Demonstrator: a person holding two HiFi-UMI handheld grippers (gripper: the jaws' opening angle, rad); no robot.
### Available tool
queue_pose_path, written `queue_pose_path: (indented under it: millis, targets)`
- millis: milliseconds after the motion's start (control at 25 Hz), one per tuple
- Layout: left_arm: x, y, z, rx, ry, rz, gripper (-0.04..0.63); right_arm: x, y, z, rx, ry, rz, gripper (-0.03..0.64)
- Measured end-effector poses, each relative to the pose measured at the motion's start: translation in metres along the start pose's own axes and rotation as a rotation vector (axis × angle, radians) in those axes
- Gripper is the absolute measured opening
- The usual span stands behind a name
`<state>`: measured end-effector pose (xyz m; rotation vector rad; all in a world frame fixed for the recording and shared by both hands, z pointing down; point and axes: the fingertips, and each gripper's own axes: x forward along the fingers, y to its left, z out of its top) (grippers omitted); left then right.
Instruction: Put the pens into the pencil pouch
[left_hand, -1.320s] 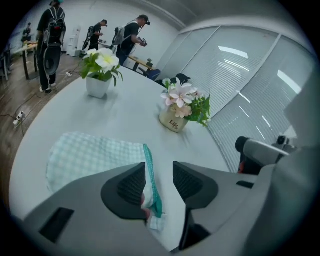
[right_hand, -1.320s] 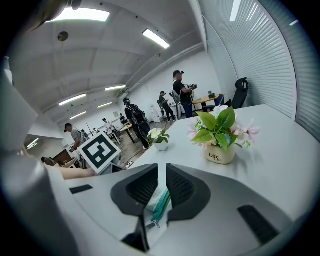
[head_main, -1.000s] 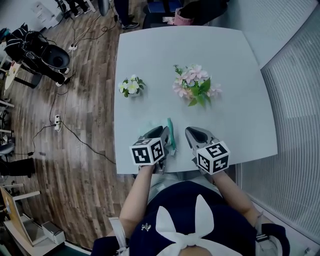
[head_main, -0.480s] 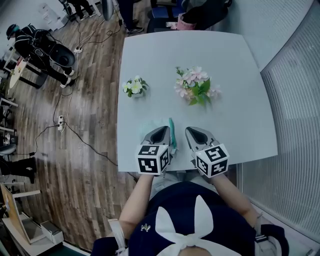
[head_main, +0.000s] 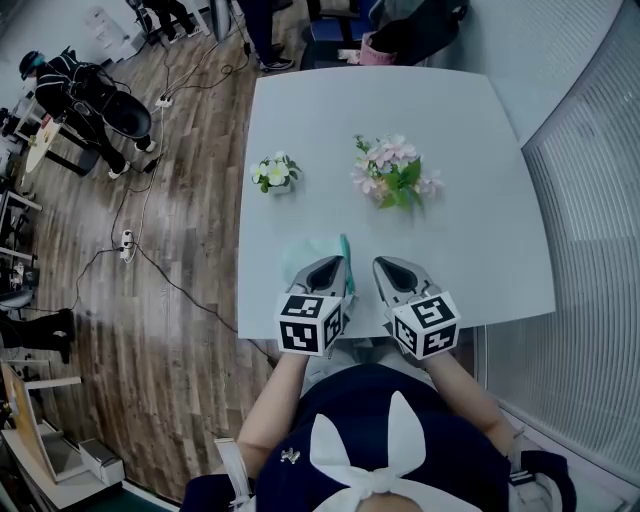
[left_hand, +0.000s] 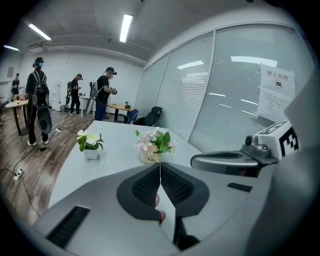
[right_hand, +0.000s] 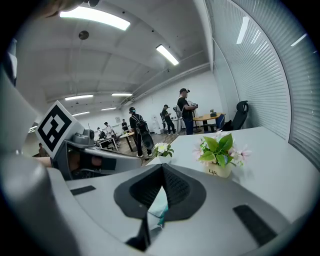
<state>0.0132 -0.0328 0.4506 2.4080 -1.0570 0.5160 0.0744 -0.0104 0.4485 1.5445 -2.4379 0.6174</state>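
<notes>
A pale teal pencil pouch (head_main: 312, 250) lies on the white table (head_main: 460, 120) near its front edge, also seen as a teal patch below the right jaws (right_hand: 156, 206). My left gripper (head_main: 333, 262) hovers over the pouch's near end with its jaws shut (left_hand: 160, 169). Two small pink rounded bits (left_hand: 159, 209) show in the slit below its pads; I cannot tell what they are. My right gripper (head_main: 386, 264) hangs just right of the pouch, jaws shut (right_hand: 161, 171) with nothing between the pads. No pen shows plainly.
A small pot of white flowers (head_main: 274, 173) and a pink bouquet in a pot (head_main: 393, 172) stand mid-table beyond the pouch. Several people (left_hand: 104, 92) stand by desks across the room. Cables run over the wooden floor (head_main: 130, 250) at left; a blinds-covered glass wall (head_main: 590, 250) is at right.
Both grippers have risen and drawn back toward the table's front edge. More of the pouch now shows ahead of the left gripper.
</notes>
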Motion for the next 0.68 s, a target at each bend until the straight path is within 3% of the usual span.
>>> queue_pose_path:
  millis: [680]
  targets:
    - [-0.008,-0.008,-0.004,0.009,-0.015,0.012,0.025,-0.012,0.003,-0.003,-0.017,-0.003,0.011,0.003]
